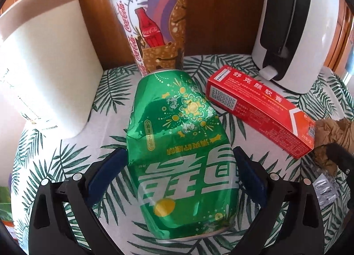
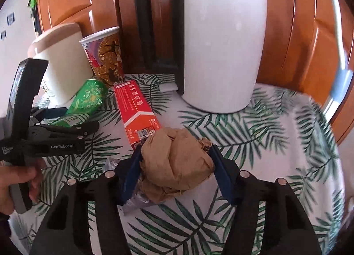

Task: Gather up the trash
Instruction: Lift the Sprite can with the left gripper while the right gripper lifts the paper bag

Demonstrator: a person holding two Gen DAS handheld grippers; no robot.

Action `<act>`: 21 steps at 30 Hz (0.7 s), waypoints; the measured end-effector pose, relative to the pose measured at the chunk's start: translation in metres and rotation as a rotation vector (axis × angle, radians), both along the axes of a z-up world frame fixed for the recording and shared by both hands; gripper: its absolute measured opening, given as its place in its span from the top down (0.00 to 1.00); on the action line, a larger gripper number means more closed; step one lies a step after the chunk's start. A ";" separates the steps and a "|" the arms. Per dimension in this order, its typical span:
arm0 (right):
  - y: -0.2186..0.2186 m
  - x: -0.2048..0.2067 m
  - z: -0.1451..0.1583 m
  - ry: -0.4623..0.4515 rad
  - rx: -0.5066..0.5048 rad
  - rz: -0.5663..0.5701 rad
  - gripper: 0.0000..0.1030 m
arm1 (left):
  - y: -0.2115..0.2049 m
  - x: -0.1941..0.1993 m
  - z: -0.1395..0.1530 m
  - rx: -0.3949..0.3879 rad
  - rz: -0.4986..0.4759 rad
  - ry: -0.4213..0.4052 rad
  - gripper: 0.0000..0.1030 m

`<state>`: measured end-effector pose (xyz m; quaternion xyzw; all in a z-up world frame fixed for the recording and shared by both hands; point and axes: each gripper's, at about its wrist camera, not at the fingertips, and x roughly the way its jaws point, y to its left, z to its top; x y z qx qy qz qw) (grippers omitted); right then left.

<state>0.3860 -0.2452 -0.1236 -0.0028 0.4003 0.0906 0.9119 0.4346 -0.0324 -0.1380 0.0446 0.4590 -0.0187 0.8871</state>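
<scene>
The left gripper [image 1: 180, 157] pinched the dented green can [image 1: 181, 155] on the tablecloth [image 2: 276, 144], while the right gripper [image 2: 176, 164] pinched crumpled brown paper [image 2: 177, 162].

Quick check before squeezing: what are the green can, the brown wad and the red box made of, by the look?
Green can: thin metal, likely aluminium, glossy printed skin; it is dented with sharp creases. Brown wad: matte kraft-type paper, crumpled in soft folds. Red box: printed cardboard, slight sheen, crisp folded edges.

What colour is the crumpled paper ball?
Plain brown, like kraft paper; the crumpled paper ball shows best in the right wrist view.
</scene>
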 end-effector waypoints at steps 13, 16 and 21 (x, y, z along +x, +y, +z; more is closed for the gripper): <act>-0.021 -0.024 0.017 -0.051 -0.072 -0.028 0.45 | -0.001 -0.001 0.004 0.000 -0.010 -0.005 0.06; -0.036 -0.032 0.012 -0.026 -0.082 -0.043 0.45 | -0.001 0.002 0.004 0.020 -0.007 0.005 0.06; -0.041 -0.031 -0.002 -0.024 -0.065 -0.039 0.44 | -0.004 0.010 0.005 0.014 -0.008 0.023 0.08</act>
